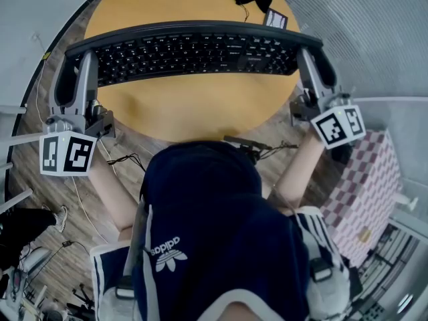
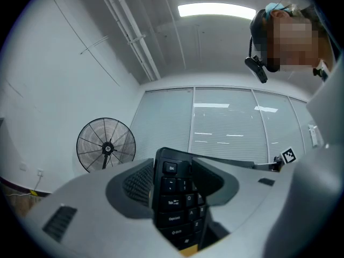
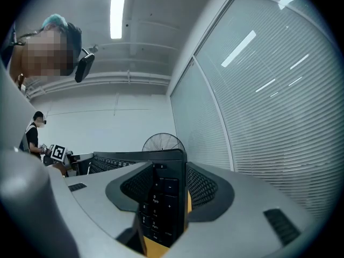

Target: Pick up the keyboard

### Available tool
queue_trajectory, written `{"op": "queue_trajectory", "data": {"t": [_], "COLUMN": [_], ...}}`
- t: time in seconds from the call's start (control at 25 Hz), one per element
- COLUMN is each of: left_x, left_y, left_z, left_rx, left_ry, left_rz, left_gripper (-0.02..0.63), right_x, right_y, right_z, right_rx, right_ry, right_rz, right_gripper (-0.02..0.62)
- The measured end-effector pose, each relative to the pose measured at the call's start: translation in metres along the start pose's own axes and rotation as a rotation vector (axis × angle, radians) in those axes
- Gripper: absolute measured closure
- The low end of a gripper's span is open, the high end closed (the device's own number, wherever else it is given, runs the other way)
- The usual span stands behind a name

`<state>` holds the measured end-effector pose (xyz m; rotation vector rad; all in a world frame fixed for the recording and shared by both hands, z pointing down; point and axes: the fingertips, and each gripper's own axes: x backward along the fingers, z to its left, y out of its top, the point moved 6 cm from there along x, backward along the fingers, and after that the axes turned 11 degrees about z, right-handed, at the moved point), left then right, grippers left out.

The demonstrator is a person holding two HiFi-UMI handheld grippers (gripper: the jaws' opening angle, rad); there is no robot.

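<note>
- Head view: the black keyboard (image 1: 194,51) stretches left to right over the far half of the round yellow surface (image 1: 200,109). Both its ends reach out past the surface's edge.
- The left gripper (image 1: 77,69) clamps the keyboard's left end, and the right gripper (image 1: 313,64) clamps its right end.
- Left gripper view: the jaws are narrow, pressed on either face of the keyboard (image 2: 174,198). The Esc, Tab and Caps Lock keys show between them.
- Right gripper view: the jaws are likewise closed on the keyboard (image 3: 160,195), here on its number-pad end. A strip of yellow surface shows just below.
- No view shows whether the keyboard touches the surface or hangs clear of it.
- A round fan (image 2: 106,145) stands by the wall beyond the left gripper.
- A pink-and-white checked box (image 1: 364,186) sits on the floor to the right, near the person.
</note>
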<state>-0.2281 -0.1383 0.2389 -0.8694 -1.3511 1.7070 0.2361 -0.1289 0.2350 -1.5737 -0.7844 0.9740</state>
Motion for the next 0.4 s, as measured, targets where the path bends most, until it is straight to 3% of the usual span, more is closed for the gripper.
{"op": "queue_trajectory", "data": {"t": [0.4], "left_x": [-0.0007], "left_y": [-0.0032], "left_z": [0.0024], "left_rx": [0.007], "left_ry": [-0.006], "left_rz": [-0.003], "left_gripper": [0.391], "right_x": [-0.0006], "right_y": [0.0001], "right_z": [0.0011], "right_rx": [0.016], "right_ry": [-0.007], "right_rz": [-0.009], "right_gripper": [0.413]}}
